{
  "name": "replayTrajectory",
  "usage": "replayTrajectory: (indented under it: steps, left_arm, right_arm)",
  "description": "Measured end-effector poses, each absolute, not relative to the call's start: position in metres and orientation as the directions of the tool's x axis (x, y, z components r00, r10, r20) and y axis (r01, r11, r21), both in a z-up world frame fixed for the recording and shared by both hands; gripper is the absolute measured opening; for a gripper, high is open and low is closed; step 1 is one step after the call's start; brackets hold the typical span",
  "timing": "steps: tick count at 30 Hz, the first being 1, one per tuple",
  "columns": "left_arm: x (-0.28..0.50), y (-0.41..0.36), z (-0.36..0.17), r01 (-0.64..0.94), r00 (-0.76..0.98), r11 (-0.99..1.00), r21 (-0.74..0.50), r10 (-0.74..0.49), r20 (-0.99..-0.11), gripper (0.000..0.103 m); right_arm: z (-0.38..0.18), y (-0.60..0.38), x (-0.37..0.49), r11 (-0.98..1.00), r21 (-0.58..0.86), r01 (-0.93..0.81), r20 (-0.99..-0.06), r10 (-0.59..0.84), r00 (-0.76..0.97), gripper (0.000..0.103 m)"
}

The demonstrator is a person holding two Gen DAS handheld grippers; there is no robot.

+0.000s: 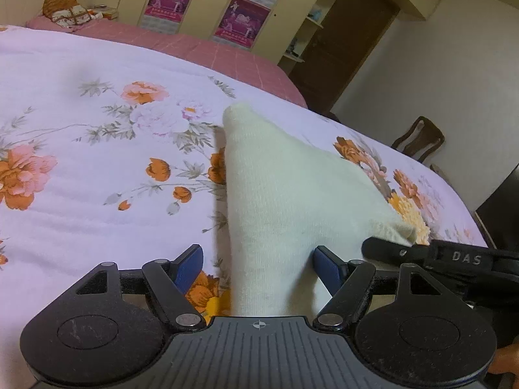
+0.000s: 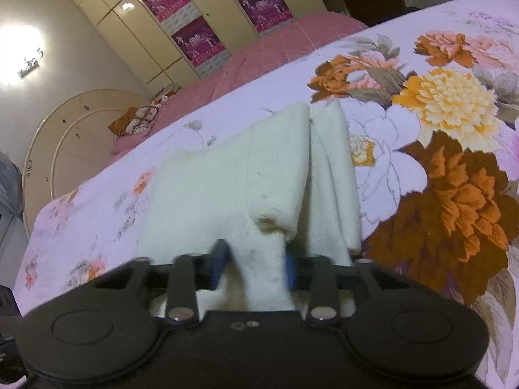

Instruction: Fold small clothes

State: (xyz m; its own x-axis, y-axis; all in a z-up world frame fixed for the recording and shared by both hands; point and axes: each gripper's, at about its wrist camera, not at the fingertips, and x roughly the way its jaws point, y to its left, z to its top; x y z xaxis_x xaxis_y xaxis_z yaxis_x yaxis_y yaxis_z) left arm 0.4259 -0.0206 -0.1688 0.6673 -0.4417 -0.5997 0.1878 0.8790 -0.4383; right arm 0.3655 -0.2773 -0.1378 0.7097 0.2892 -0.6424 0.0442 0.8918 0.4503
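Lying on the flowered bedspread (image 1: 81,168), a cream sock (image 1: 269,188) is the item under work. In the left wrist view it runs from the camera's lower edge up toward 12 o'clock, its narrow end resting near a pale printed bloom, and one corner stretches out toward 3 o'clock.

Left gripper (image 1: 258,265): jaws spread wide, the sock passing between them; the right blue pad (image 1: 329,267) lies against the cloth, the left pad stands clear of it. No pinch observed.

Right gripper (image 2: 253,264): jaws drawn close together, pinching a fold of the sock (image 2: 233,175) between the blue pads. The frame is blurred at the fingertips. In the left wrist view its black finger (image 1: 399,251) sits at the sock's 3 o'clock corner.

Surroundings: a pink quilt (image 1: 194,45) lies beyond the bedspread at 12 o'clock, a patterned pillow (image 1: 68,13) at 11 o'clock. Cream wardrobes (image 1: 207,3) carrying magenta posters (image 1: 241,21) stand behind. A wooden chair (image 1: 420,141) stands off the bed at 3 o'clock.
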Motion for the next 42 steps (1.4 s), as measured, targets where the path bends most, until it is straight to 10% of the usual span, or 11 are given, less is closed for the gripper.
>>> replayTrajectory:
  steps: [15,20,30,39,42]
  left_arm:
    - [0.428,-0.037,-0.162,0.22,0.645,0.86,-0.461,-0.482,-0.593,0.074]
    - [0.427,-0.028,-0.16,0.209,0.662,0.869,-0.449,-0.463,-0.589,0.074]
    - [0.438,-0.019,-0.16,0.188,0.676,0.87,-0.456,-0.451,-0.583,0.074]
    - [0.441,-0.021,-0.163,0.192,0.677,0.872,-0.45,-0.449,-0.583,0.074]
    - [0.442,-0.021,-0.163,0.19,0.676,0.871,-0.454,-0.451,-0.583,0.074]
  right_arm:
    - [-0.121,-0.295,0.336,0.954,0.296,0.054,-0.646,0.159,0.747,0.004]
    - [-0.119,-0.301,0.339,0.903,0.426,0.045,-0.602,0.246,0.76,0.046]
    - [-0.13,-0.306,0.372,0.867,0.488,0.098,-0.606,0.255,0.754,0.053]
    - [-0.144,-0.298,0.386,0.842,0.535,0.073,-0.613,0.328,0.719,0.041]
    - [-0.141,-0.287,0.384,0.861,0.507,0.034,-0.617,0.335,0.712,0.018]
